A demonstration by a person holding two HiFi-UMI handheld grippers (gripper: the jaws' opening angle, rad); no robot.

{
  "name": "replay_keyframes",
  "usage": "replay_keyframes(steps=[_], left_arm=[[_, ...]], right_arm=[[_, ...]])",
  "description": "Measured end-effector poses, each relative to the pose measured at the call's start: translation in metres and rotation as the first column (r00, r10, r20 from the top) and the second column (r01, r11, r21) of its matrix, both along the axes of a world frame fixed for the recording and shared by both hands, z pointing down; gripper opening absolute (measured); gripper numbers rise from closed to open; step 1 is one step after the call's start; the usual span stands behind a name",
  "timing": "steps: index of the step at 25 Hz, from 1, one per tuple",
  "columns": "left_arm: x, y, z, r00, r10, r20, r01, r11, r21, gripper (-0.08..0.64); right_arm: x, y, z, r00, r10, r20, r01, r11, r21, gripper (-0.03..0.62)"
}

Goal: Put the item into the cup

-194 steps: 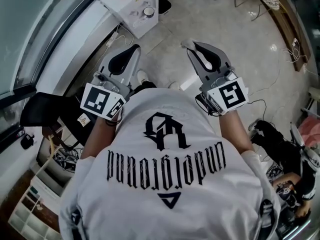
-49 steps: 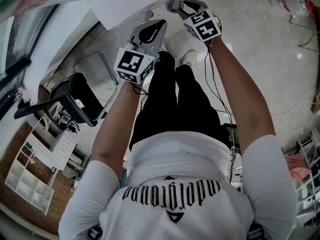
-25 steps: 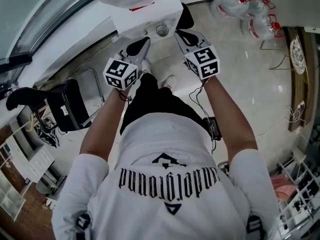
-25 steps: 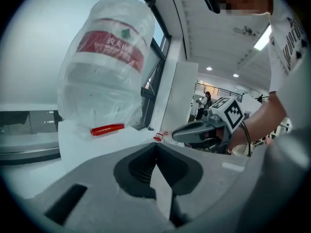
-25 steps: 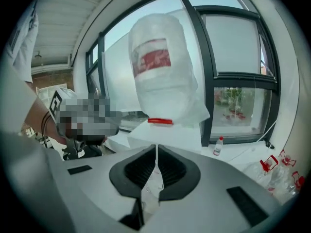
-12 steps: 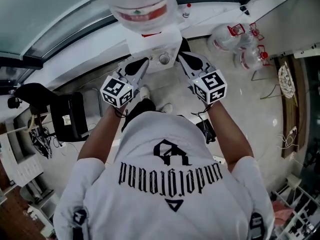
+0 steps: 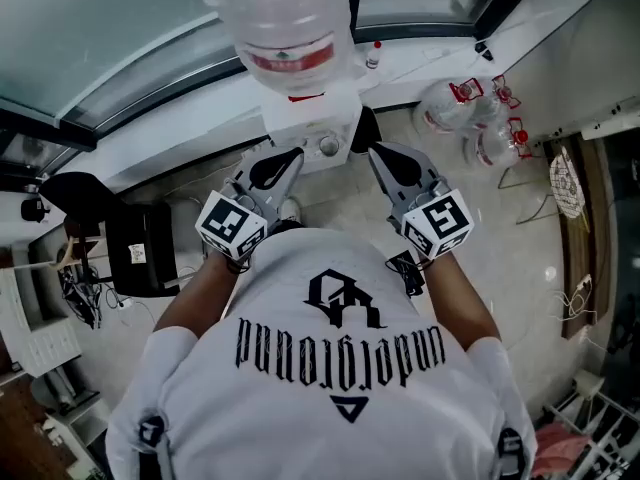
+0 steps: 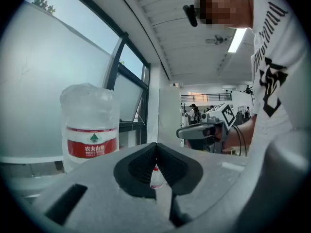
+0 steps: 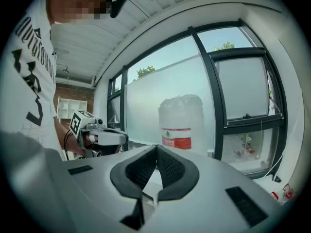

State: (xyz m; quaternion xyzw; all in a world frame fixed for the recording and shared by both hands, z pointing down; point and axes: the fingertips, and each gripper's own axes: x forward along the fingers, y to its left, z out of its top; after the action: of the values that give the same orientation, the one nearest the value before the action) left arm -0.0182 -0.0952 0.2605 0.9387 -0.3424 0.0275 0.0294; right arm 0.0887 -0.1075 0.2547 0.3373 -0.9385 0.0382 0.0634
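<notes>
- Neither claw is holding anything between its pads, so the main risk, as I judge it, is reaching for the cup with no item in hand. I cannot tell from these views which thing counts as the item.
- The cup (image 7: 328,146), showing as a small round rim, is sitting on the white dispenser (image 7: 300,126) in the upper middle of the head view, between the two claw tips. A careless push forward from either side could be tipping it over or nudging it off.
- The big water bottle (image 7: 285,18) is standing on the dispenser, just up-frame of the cup, so claws lifted too high could be bumping into it.
- The left gripper (image 7: 296,155) is pointing up-frame toward the dispenser, left of the cup. Its jaws are pressing together at the tips and gripping nothing. Through the gap below the tips only a small bottle (image 8: 156,176) is showing, well beyond the claw.
- The right gripper (image 7: 371,150) is mirroring it on the cup's right side, with its jaws fully together and empty.
- Both forearms are reaching forward from the chest, roughly level with each other, with the marker cubes facing the head camera. The tips are hovering near the dispenser, but I cannot tell whether they are touching it.
</notes>
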Motion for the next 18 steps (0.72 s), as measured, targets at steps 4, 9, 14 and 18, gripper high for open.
replay_keyframes(steps=[4, 9, 14, 18], left_arm=[[0.0, 0.002, -0.006, 1.0, 0.003, -0.014, -0.004, 1.0, -0.011, 0.012], [-0.01, 0.006, -0.012, 1.0, 0.003, -0.021, -0.003, 0.999, -0.032, 0.012], [-0.021, 0.013, -0.016, 0.999, 0.016, -0.036, -0.017, 0.999, -0.041, 0.012], [-0.042, 0.02, -0.017, 0.999, 0.035, -0.041, -0.037, 0.999, -0.038, 0.012]], right_arm=[[0.002, 0.008, -0.002, 0.999, 0.004, -0.042, -0.002, 0.999, 0.045, 0.015], [0.0, 0.009, -0.003, 0.998, 0.023, -0.057, -0.02, 0.998, 0.062, 0.015], [-0.006, 0.017, -0.005, 0.997, 0.06, -0.051, -0.057, 0.997, 0.06, 0.015], [-0.017, 0.023, -0.005, 0.994, 0.095, -0.059, -0.091, 0.994, 0.057, 0.015]])
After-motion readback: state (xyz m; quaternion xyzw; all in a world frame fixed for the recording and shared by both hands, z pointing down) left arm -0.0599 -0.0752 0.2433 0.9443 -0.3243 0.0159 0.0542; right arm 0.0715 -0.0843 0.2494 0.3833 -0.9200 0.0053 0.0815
